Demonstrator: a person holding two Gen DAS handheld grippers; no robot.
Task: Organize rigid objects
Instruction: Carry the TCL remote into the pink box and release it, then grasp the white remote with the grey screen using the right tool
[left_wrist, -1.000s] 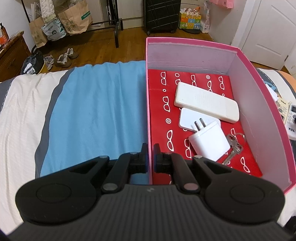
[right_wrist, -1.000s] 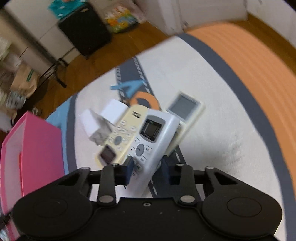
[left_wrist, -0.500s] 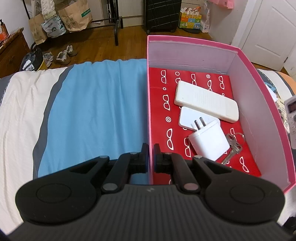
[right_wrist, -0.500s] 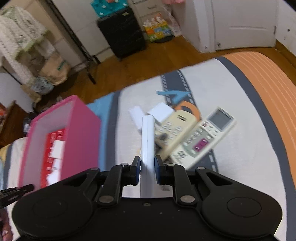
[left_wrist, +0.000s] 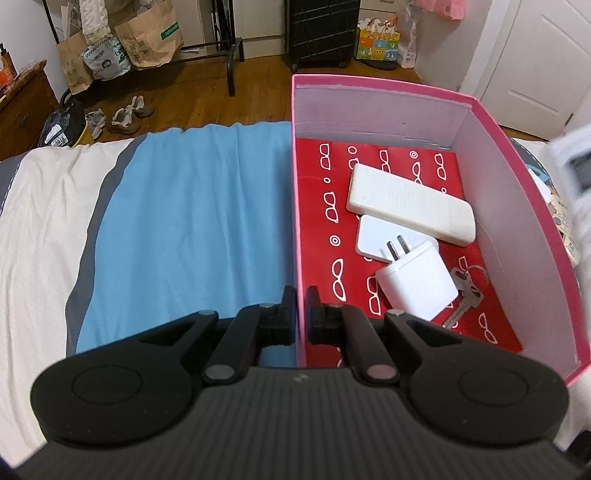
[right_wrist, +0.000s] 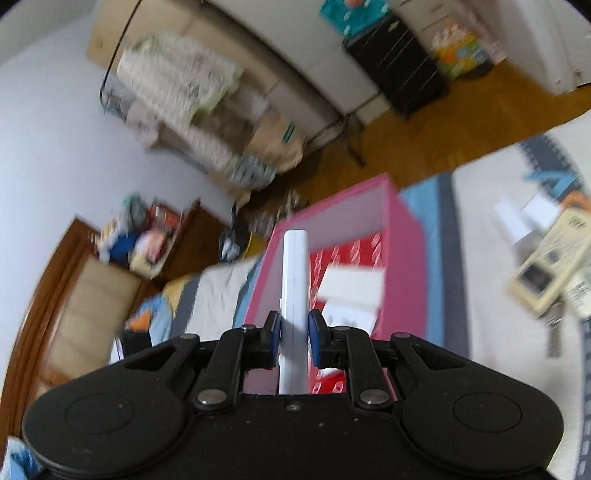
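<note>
White remote control (right_wrist: 294, 291) is clamped edge-on between the two fingers of the right gripper (right_wrist: 294, 334), held in the air above the near part of the pink box (right_wrist: 404, 280); in the left wrist view it shows as a blurred white shape (left_wrist: 570, 162) beyond the box's right wall. Left gripper (left_wrist: 302, 312) is closed tight on the left wall of the pink box (left_wrist: 298, 221), one finger outside, one inside. Box contents, on a red patterned floor: white power bank (left_wrist: 410, 203), flat white adapter (left_wrist: 384, 236) partly under it, white plug charger (left_wrist: 415, 286) with prongs up, keys (left_wrist: 467, 291) beside the charger. Box sits on a bed cover (left_wrist: 192, 221). Two more remotes (right_wrist: 554, 273) lie on the cover well to the right; right view is motion-blurred.
</note>
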